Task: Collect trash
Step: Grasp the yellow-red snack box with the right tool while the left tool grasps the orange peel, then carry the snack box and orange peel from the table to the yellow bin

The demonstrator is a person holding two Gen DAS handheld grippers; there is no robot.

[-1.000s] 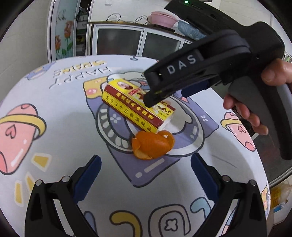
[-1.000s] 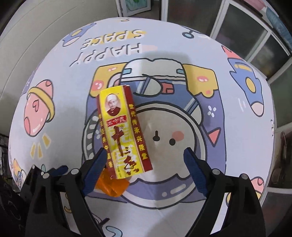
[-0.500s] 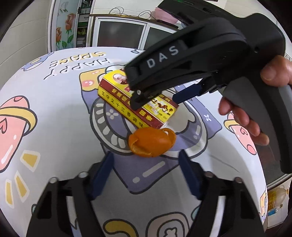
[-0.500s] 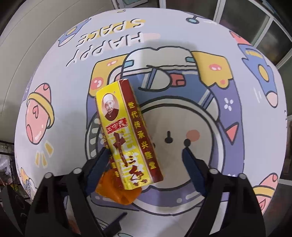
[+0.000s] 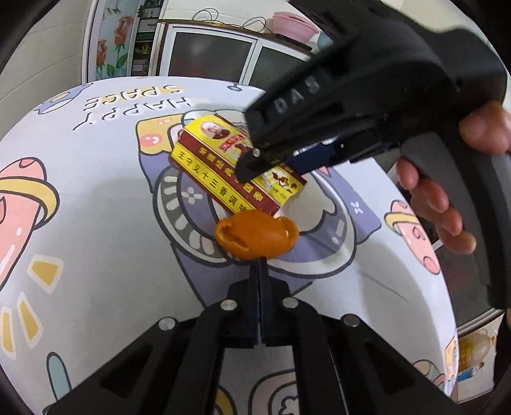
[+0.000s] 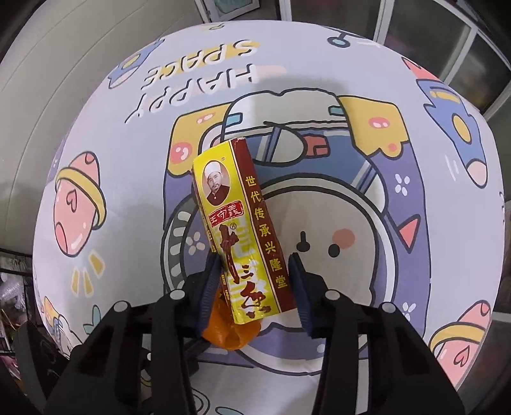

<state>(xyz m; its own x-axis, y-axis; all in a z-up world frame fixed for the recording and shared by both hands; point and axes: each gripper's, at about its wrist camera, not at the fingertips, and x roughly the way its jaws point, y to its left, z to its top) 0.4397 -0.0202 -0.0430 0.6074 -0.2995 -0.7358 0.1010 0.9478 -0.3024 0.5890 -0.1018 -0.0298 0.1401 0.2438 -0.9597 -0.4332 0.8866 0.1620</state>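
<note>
A yellow and red spice box (image 5: 236,169) lies on the cartoon tablecloth (image 5: 95,204); an orange peel (image 5: 255,234) lies against its near end. My left gripper (image 5: 259,268) is shut on the near edge of the peel. My right gripper (image 6: 255,265) has its fingers closed against both long sides of the box (image 6: 246,236), with the peel (image 6: 230,335) showing under the box's near end. In the left wrist view the right gripper (image 5: 252,166) comes in from the right, over the box.
The round table drops off on all sides. Behind it stand glass-door cabinets (image 5: 207,57) with a pink basin (image 5: 292,27) on top. A yellow bottle (image 5: 476,348) stands below the table's right edge.
My left gripper moved forward and went from wide open to shut on the peel. My right gripper moved down over the box and its fingers closed in on the box's sides.
</note>
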